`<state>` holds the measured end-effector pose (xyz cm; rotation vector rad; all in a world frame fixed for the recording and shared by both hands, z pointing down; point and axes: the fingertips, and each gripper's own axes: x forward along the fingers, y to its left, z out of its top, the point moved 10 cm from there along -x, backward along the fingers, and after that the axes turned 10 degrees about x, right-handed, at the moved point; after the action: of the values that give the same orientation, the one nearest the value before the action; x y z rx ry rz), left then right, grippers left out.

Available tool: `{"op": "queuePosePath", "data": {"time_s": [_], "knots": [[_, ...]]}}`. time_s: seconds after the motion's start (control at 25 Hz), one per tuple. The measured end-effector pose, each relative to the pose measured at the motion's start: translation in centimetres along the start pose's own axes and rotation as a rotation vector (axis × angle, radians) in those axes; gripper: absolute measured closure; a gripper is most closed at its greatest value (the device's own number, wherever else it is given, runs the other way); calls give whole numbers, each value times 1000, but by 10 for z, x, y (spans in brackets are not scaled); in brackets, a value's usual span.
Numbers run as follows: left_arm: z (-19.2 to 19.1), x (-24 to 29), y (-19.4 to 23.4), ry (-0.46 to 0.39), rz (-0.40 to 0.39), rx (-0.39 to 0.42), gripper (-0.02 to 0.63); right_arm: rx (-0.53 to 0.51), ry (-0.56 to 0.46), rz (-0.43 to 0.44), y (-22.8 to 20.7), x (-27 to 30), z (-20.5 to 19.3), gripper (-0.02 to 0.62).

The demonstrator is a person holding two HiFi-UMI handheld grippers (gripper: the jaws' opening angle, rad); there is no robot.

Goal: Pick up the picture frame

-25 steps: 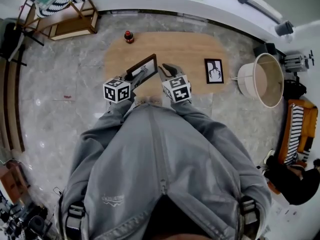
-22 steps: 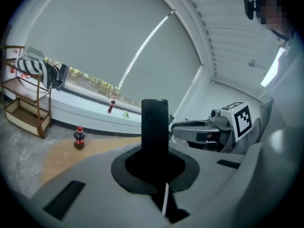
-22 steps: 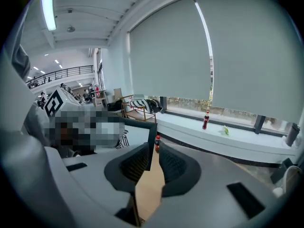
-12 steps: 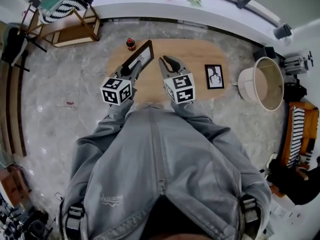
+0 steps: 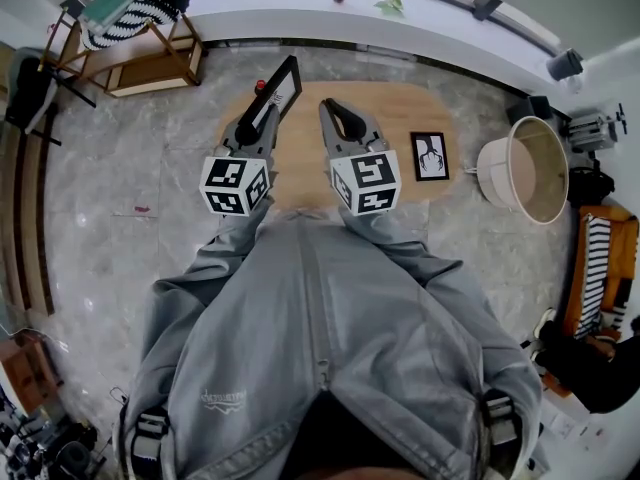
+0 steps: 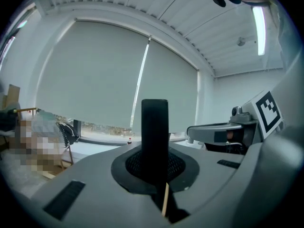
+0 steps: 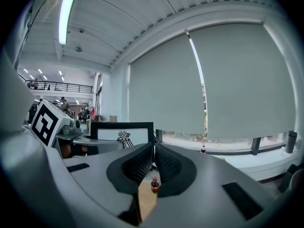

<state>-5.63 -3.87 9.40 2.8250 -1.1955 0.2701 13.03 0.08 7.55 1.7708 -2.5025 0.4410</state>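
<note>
My left gripper is shut on the lower edge of a black picture frame and holds it in the air above the wooden table. In the left gripper view the frame stands edge-on between the jaws. The right gripper view shows its face with a bird print. My right gripper hangs beside it at the same height. Its jaws are closing with nothing between them, and the tips nearly touch. A second framed print lies flat on the table's right end.
A small red-capped bottle stands on the table's far left, partly behind the raised frame. A white round tub sits on the floor right of the table. A wooden shelf unit stands at the far left. A window ledge runs along the back.
Both grippers have risen. The left one has lifted the frame off the table and turned it more upright. The right gripper's jaws have drawn together.
</note>
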Motion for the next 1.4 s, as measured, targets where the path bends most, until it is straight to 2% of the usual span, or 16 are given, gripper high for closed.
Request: {"op": "queuePosePath", "data": {"time_s": [0.28,0.48,0.64,1.4], "knots": [[26,-10,-7,-60,90,67,581,23,-71,-28,1,-13,16,558],[40,-15,-17,-110,116,108,581,28,-103,-48,-1,-22,19,560],[48,-15,-26,-140,119,146,581,8,-114,-59,-3,-24,21,563],[45,-13,-27,-143,100,153,581,9,-100,-34,-3,-18,18,563]]}}
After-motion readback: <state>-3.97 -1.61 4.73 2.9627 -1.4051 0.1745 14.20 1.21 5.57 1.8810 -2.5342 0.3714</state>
